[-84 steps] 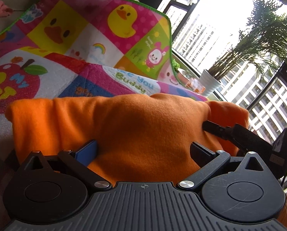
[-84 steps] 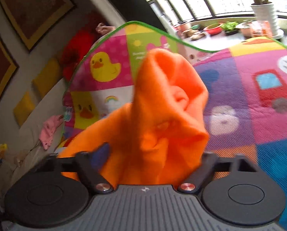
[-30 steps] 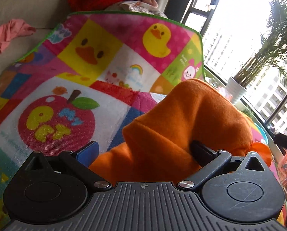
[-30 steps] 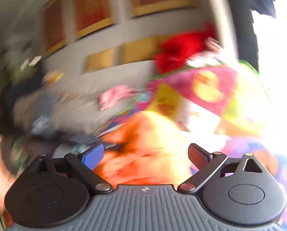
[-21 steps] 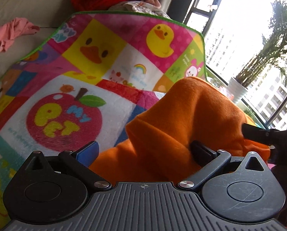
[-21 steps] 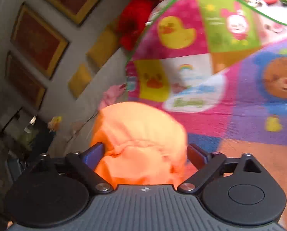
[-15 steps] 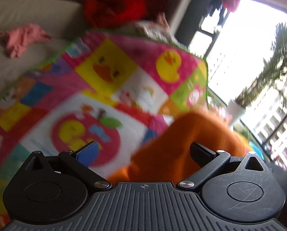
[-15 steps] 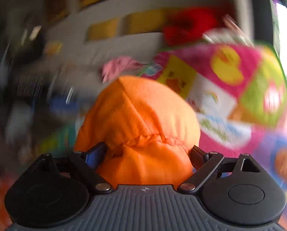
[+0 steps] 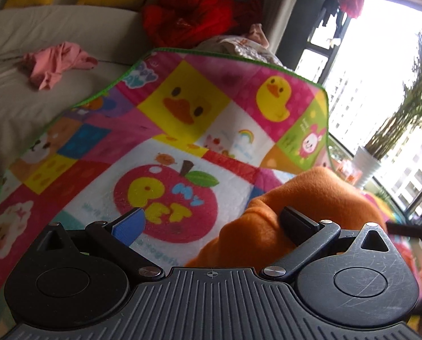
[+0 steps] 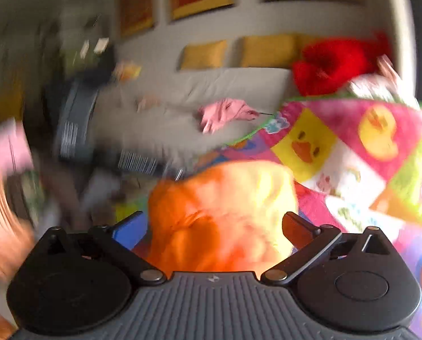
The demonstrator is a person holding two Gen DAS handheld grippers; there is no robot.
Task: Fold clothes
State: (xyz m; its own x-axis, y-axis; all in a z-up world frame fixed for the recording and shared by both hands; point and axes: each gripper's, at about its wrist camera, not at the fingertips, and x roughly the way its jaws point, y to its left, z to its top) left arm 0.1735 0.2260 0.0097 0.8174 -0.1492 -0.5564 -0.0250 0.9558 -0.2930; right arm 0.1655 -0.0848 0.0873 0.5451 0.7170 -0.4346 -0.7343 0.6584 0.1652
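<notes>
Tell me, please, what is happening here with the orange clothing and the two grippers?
A person is folding an orange garment on a colourful play mat with a handheld gripper in each hand. The left gripper is open, the bunched cloth lying against only one of its fingers. In the blurred right wrist view the garment sits between the right gripper's spread fingers. A pink garment lies on the sofa behind.

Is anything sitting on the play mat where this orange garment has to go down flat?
Nothing visible does. The play mat looks bare ahead of the orange garment in the left wrist view. The pink garment lies off the mat, on the sofa. The right wrist view is blurred, and the garment hides the mat beneath it.
</notes>
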